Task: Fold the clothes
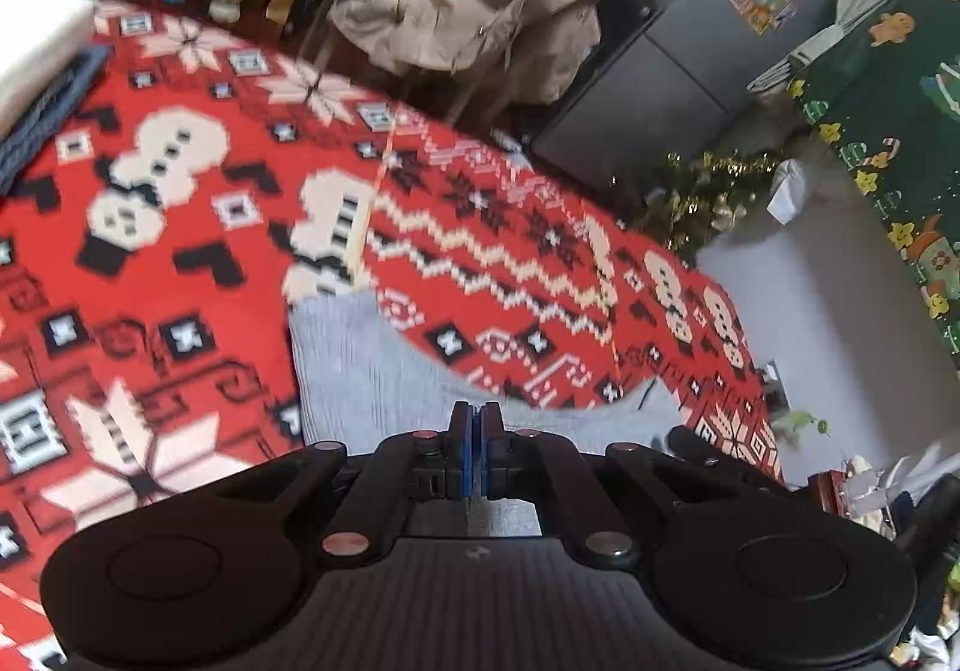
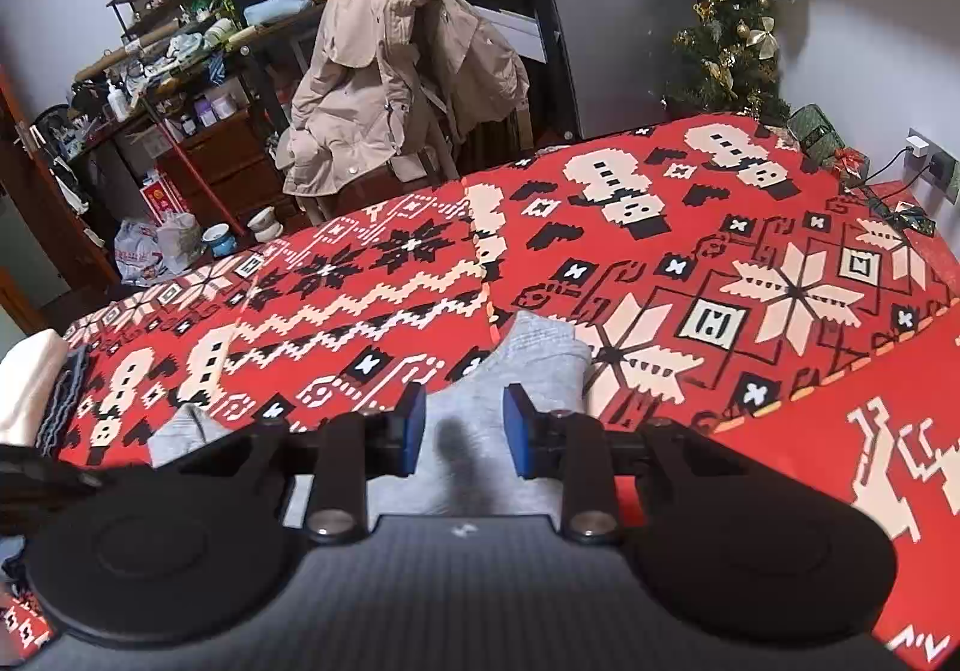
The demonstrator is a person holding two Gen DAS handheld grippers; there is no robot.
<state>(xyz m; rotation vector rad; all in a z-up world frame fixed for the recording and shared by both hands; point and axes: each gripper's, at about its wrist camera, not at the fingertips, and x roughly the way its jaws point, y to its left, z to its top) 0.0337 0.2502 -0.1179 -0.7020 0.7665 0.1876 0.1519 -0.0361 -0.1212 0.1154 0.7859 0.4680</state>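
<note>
Fingers of the left gripper (image 1: 478, 419) were pressed flat together, blue pads meeting, with the edge of the grey garment (image 1: 384, 371) right at their tips; whether any cloth was actually caught between them I could not tell. Over on the right gripper (image 2: 464, 419) the two blue pads (image 2: 413, 428) stood apart, not touching the grey cloth that ran up between them and lay beneath. No earlier view was to hand, so I speak only of how they stood. That grey garment (image 2: 528, 365) lay on the red patterned tablecloth (image 2: 660, 227), at the near edge of it, spread from one gripper across to the other, with one rounded end reaching up past the right gripper's tips. At the far left end of the tablecloth sat a small stack of folded things (image 2: 42, 389), a white piece on a dark grey one. Beyond the tablecloth's far edge a beige jacket (image 2: 390, 71) hung over a chair, and past the far right corner stood a little decorated tree (image 2: 729, 41).
</note>
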